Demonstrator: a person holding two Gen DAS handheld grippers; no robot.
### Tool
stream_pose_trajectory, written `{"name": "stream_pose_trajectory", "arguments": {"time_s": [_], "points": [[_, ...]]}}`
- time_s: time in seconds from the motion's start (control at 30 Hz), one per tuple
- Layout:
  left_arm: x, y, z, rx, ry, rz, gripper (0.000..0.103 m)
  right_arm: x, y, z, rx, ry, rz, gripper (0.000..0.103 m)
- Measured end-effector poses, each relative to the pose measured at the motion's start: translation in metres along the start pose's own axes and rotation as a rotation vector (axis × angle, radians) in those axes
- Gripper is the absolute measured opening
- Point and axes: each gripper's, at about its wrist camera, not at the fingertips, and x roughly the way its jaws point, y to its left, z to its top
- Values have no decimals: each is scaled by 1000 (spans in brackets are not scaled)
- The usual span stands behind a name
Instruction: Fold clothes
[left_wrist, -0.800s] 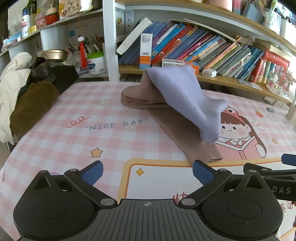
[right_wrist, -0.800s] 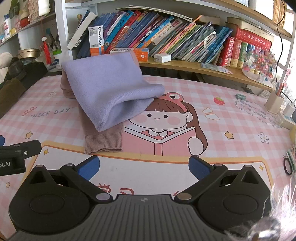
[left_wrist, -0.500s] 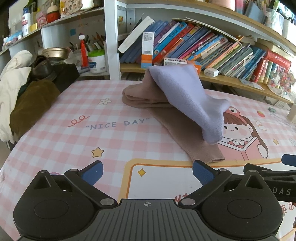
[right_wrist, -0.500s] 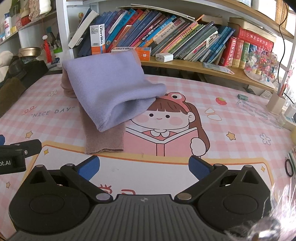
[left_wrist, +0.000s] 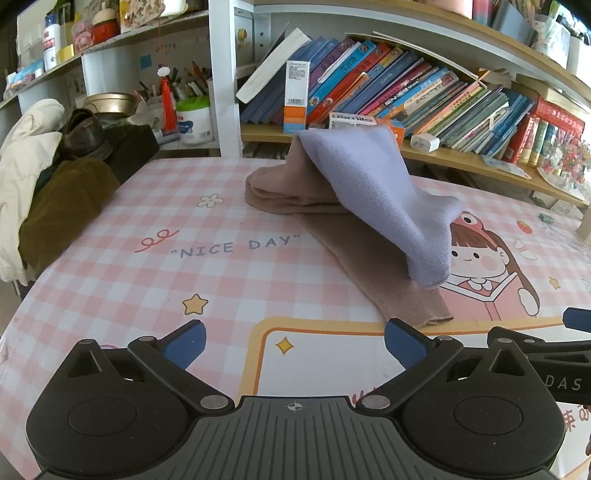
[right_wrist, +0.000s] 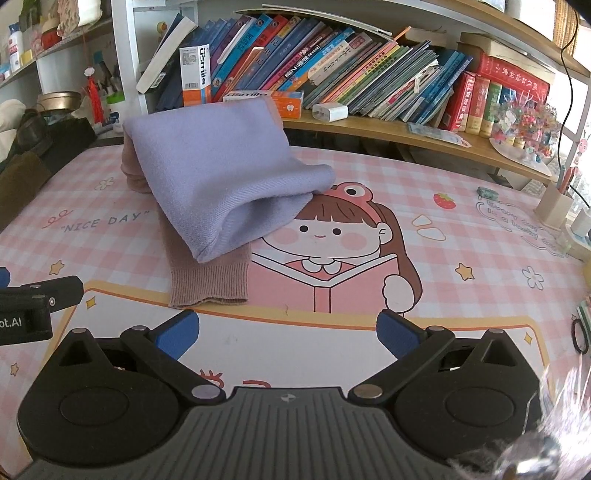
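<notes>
Both the left gripper (left_wrist: 294, 341) and right gripper (right_wrist: 287, 330) hold jaws wide open, empty, over bare table (right_wrist: 295, 332) near the brown sweater's (right_wrist: 208, 282) ribbed hem; lilac cloth (right_wrist: 218, 177) lies on it.

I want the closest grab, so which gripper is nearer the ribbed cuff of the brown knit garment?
Left, narrowly. The left gripper has the ribbed cuff just past its right finger; the right gripper sits a little farther back.

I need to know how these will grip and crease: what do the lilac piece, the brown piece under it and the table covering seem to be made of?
Lilac garment: soft brushed knit or fleece, matte, fuzzy surface. Brown garment: knit, seemingly wool or acrylic, with a ribbed cuff. Tablecloth: smooth printed sheet, probably vinyl, faintly glossy.
</notes>
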Motion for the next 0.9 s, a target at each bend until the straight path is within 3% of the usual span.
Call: {"name": "stream_pose_trajectory", "arguments": {"time_s": [0.3, 0.4, 0.57, 0.9], "points": [[1, -2, 2, 16, 5, 32, 103, 1, 0, 1, -1, 2, 1, 103], [-1, -4, 2, 36, -21, 67, 103, 2, -1, 1, -2, 0, 7, 103], [-4, -5, 3, 57, -53, 42, 103, 0, -1, 2, 2, -11, 36, 103], [-11, -1, 8, 44, -107, 72, 103, -3, 1, 5, -2, -36, 53, 103]]}}
